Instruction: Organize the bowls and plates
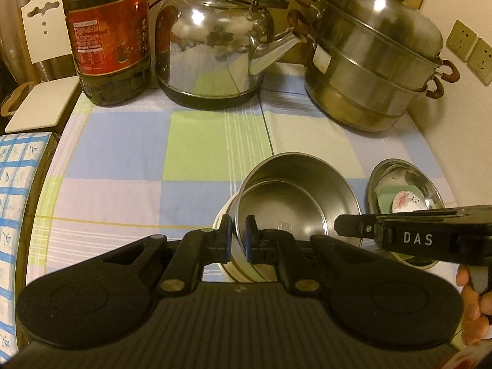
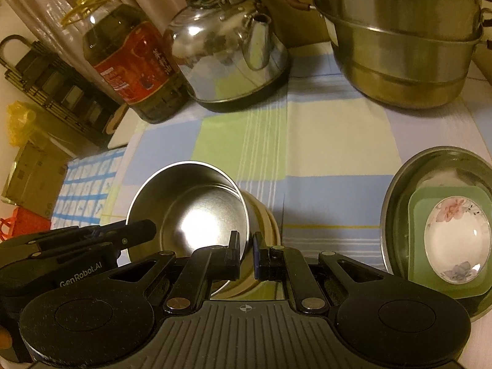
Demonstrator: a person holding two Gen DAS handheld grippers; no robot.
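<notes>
Your left hand-held gripper [image 1: 238, 240] is pinching the near-left rim of the steel bowl [image 1: 286, 206], one pad inside the wall and one outside. Your right hand-held gripper [image 2: 246, 253] pinches the same bowl's rim on its other side, again with a pad on each face of the wall. The bowl sits tilted on a cream-coloured dish [image 2: 267, 230] whose edge shows beneath it.

The surface [image 1: 129, 160] is covered with a checked cloth in pale blue, green and white squares. Just to the right of the bowl, a wide steel basin [image 2: 396, 203] holds a green square dish [image 2: 415, 215], and in that rests a white bowl with a flower pattern [image 2: 456, 243].

Along the far edge stand a big oil bottle with a red label [image 1: 107, 37], a shiny steel kettle [image 1: 212, 46] and a stacked steel steamer pot [image 1: 375, 70] with brown handles. A white chair [image 1: 43, 30] and curtains lie beyond on the left, and wall sockets [image 1: 470, 49] on the right.

The steel bowl is deep, round and empty, with a brushed inside and a bright reflection on its flat bottom.
</notes>
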